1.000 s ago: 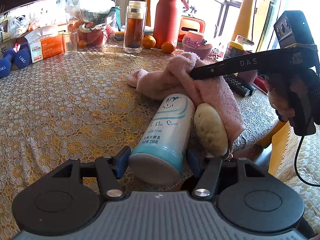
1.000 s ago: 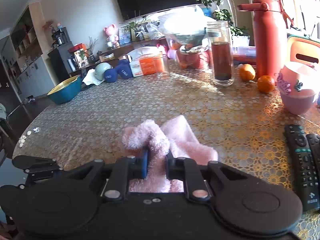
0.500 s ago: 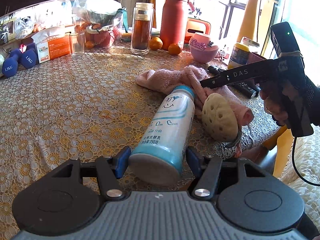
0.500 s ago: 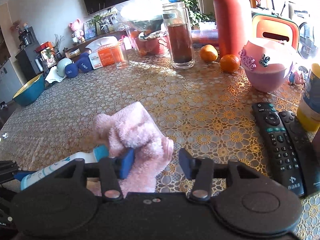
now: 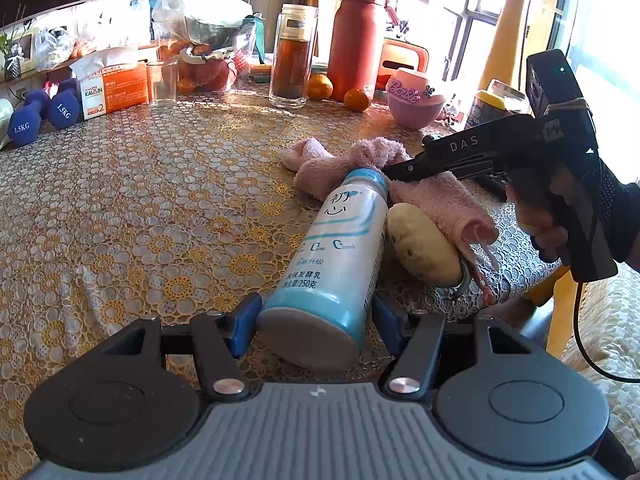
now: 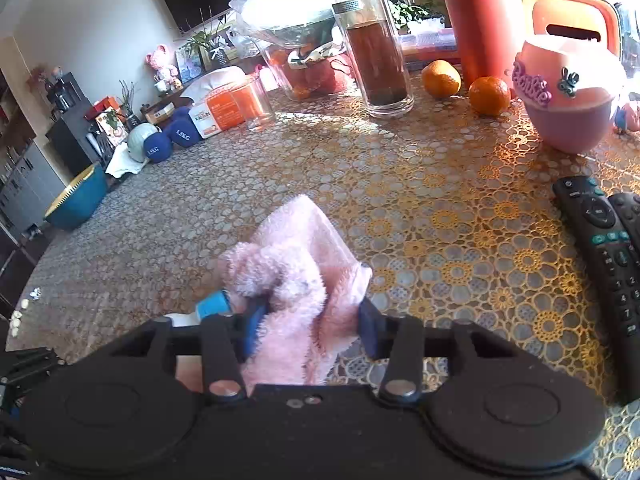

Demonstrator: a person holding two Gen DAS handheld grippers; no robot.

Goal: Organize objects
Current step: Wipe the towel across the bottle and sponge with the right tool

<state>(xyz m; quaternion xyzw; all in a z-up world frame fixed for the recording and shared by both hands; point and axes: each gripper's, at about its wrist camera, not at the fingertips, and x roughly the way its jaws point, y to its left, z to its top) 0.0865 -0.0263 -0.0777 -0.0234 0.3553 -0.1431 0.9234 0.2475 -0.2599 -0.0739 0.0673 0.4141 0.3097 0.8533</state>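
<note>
The pink towel (image 6: 298, 280) lies bunched near the surface's (image 5: 120, 220) right edge, the right gripper (image 6: 308, 326) fingers closing around it. The left gripper (image 5: 316, 322) clamps the lotion bottle (image 5: 340, 248). Tidying looks barely begun; clutter remains.

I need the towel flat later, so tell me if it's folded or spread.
Neither: the towel lies bunched in a crumpled heap on the table, part draped over the sponge and touching the bottle's cap.
</note>
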